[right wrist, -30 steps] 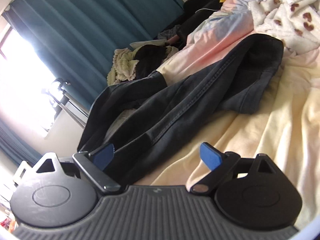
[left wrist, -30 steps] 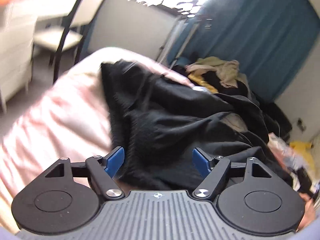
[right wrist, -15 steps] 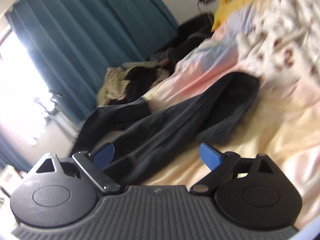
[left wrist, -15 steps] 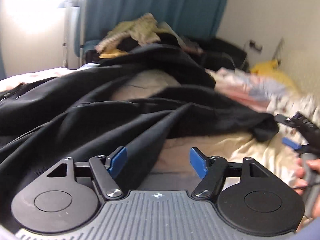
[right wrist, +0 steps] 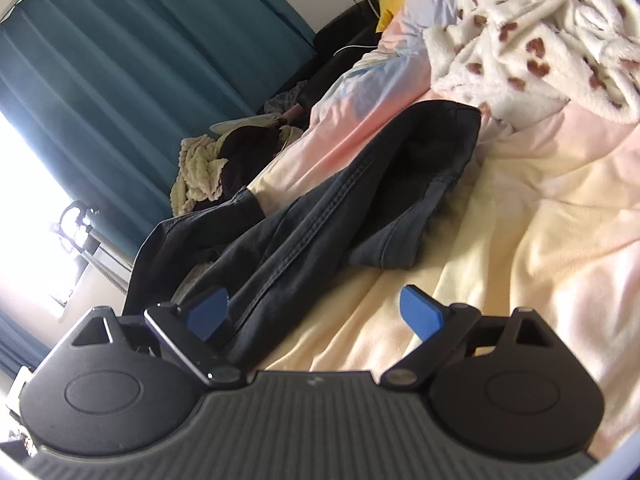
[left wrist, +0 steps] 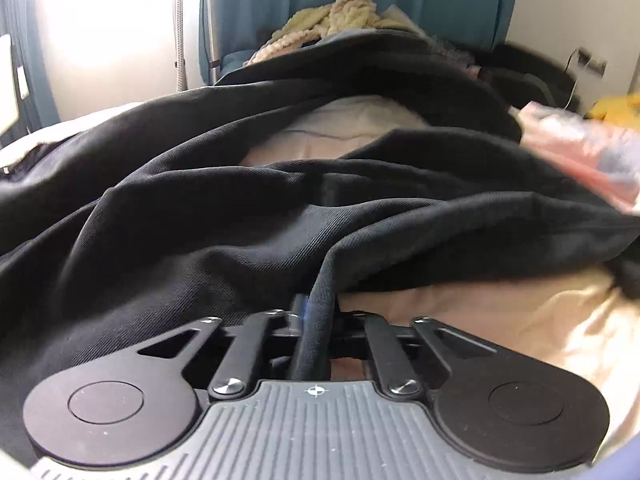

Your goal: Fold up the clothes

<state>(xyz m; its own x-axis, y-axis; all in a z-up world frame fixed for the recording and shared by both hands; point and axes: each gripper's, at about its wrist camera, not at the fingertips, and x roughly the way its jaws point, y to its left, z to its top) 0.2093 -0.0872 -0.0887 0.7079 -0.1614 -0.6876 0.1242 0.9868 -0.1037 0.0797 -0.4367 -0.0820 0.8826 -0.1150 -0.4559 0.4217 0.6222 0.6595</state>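
Jeans (left wrist: 248,216) across bed (right wrist: 520,208), hem pinched in left gripper (left wrist: 316,320), lower centre; right gripper (right wrist: 316,312) spread, pads beside dark leg, lower frame.

teal curtain (right wrist: 132,76) | spotted white blanket (right wrist: 532,36) | yellow item (left wrist: 618,108), perhaps a pillow

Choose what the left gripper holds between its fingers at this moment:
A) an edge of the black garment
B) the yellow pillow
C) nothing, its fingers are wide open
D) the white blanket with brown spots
A: the left gripper is shut on a bunched edge of the black garment.
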